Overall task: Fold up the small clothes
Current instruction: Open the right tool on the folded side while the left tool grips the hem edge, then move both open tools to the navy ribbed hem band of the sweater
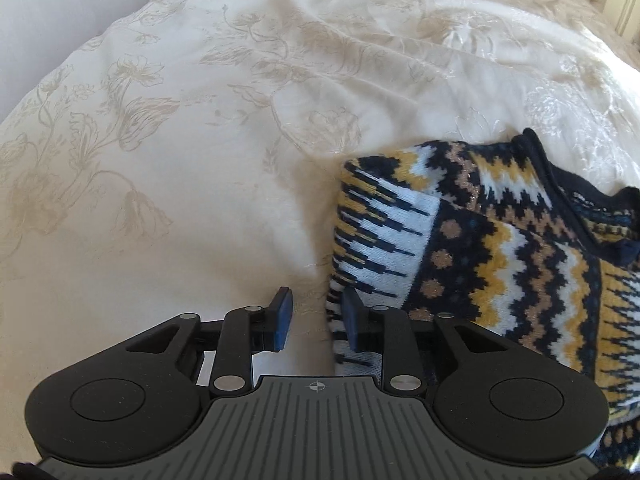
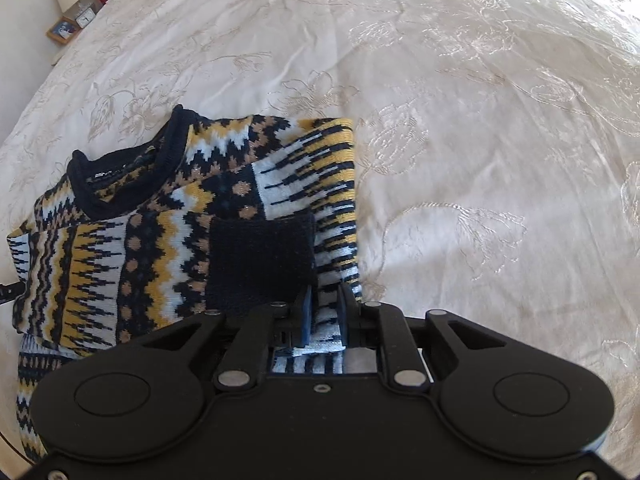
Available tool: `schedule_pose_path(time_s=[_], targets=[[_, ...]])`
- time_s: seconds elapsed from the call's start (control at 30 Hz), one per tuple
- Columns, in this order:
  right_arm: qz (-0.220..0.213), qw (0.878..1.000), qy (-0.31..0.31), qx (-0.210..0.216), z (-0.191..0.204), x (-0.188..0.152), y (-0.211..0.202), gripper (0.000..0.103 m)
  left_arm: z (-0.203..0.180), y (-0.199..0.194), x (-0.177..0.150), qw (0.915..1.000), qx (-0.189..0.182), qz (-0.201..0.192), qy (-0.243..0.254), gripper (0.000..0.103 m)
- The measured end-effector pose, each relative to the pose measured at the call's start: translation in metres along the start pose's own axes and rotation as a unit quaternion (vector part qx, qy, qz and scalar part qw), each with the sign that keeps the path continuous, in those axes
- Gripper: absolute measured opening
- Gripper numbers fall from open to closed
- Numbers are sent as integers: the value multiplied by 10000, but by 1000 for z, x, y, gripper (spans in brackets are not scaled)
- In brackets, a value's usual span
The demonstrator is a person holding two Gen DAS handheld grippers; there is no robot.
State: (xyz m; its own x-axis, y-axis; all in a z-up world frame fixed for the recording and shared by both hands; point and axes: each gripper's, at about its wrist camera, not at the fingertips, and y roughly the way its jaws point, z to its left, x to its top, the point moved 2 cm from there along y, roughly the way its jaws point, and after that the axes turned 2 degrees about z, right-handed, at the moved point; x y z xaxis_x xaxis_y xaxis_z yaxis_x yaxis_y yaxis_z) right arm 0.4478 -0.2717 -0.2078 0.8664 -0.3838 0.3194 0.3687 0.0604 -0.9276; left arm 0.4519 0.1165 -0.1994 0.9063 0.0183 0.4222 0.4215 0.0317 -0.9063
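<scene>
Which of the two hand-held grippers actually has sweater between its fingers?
The right hand-held gripper: patterned sweater fabric sits between its fingers. The left hand-held gripper is open beside the sweater's edge.

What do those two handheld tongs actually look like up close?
Both are matte black plastic. Each has two rounded lobes with circular discs, linkage arms with silver pivot pins, and two short fingers with blue pads. The left tongs have a grey ribbed centre plate bearing a small crosshair mark; the right tongs have a plain black one.

Sweater [image 2: 160, 220] lower hem cut off by frame; label unreadable.
</scene>
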Motion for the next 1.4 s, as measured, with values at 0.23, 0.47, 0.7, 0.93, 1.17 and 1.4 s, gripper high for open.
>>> schedule_pose_path(time_s=[0.23,0.47,0.7,0.93,1.17,1.4], targets=[[-270,9993,241,-113,-6,-3,-17,69,7,-32,11,9984,-69,-490,-264,27],[-303,9992,275,-30,0,-9,-15,93,-23,-17,27,9979,-264,-559,187,30],[-137,9995,268,-46,2,-17,-10,97,-13,28,40,9995,-82,-146,-250,39],[-89,9996,258,3,5,-30,-16,100,1,10,43,9989,-228,-168,-385,43],[-171,9996,127,185,12,-46,-35,102,8,-44,9,9978,-339,-474,-314,72],[-187,9989,-94,415,14,-72,-55,102,-1,-95,-50,9976,-432,-538,-94,81]])
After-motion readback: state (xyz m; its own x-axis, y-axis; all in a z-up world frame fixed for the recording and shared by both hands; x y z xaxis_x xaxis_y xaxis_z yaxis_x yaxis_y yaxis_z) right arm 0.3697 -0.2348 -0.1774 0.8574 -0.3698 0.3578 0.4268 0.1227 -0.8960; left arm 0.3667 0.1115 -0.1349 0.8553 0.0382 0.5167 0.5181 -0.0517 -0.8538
